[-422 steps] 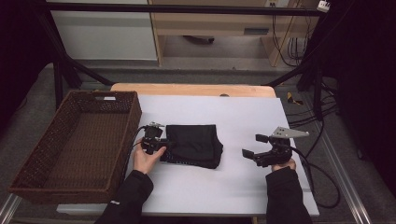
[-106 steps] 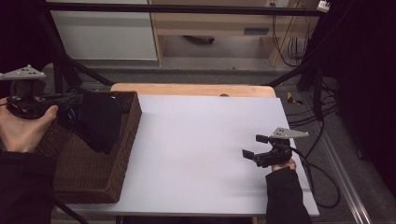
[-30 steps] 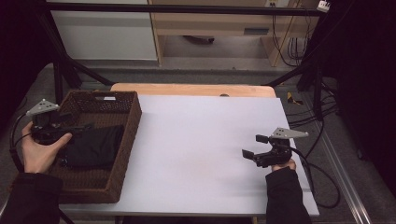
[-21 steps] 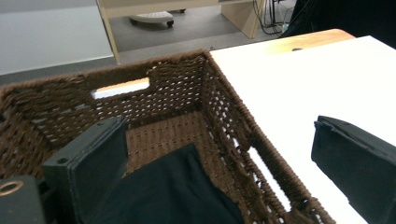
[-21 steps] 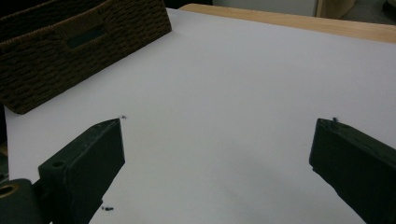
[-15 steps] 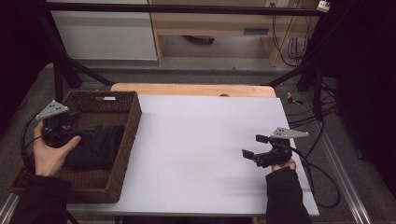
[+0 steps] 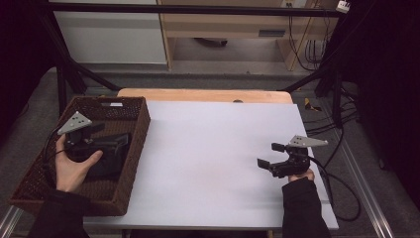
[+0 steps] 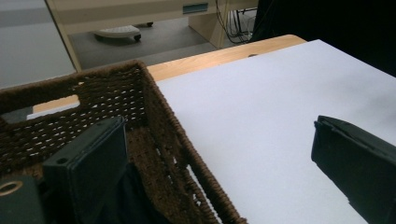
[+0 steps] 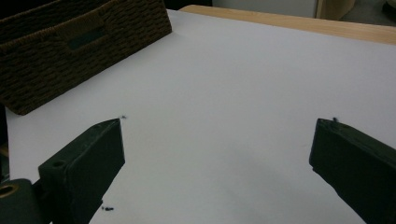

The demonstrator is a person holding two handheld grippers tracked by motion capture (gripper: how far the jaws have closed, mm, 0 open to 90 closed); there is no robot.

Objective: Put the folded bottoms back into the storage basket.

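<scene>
Wicker basket [image 7: 130, 163] sits at the left end of the white table [image 7: 218, 148], dark brown and woven, with a handle slot in its far wall. Inside it lies a folded black cloth [image 7: 111, 156], down on the basket floor toward the side nearest the table's middle. My left hand [image 7: 74, 166] holds the left gripper [image 7: 106, 144] over the basket, its grey plate on top and its cable trailing off toward me. In the left gripper view its jaws stand wide apart with nothing between them: one hangs inside the basket just above the black cloth [image 8: 135, 200], the other is out over the bare white tabletop, and the basket rim [image 8: 187, 144] runs between the two.

Across the middle, the table is plain white, with a strip of light wood [image 7: 203, 94] showing along its far edge.

At the right, my right hand [image 7: 297, 176] holds the right gripper [image 7: 267, 156] low over the table, well apart from the basket. Its jaws are spread wide too, empty, pointing toward the basket [image 9: 70, 51] across the white surface.
</scene>
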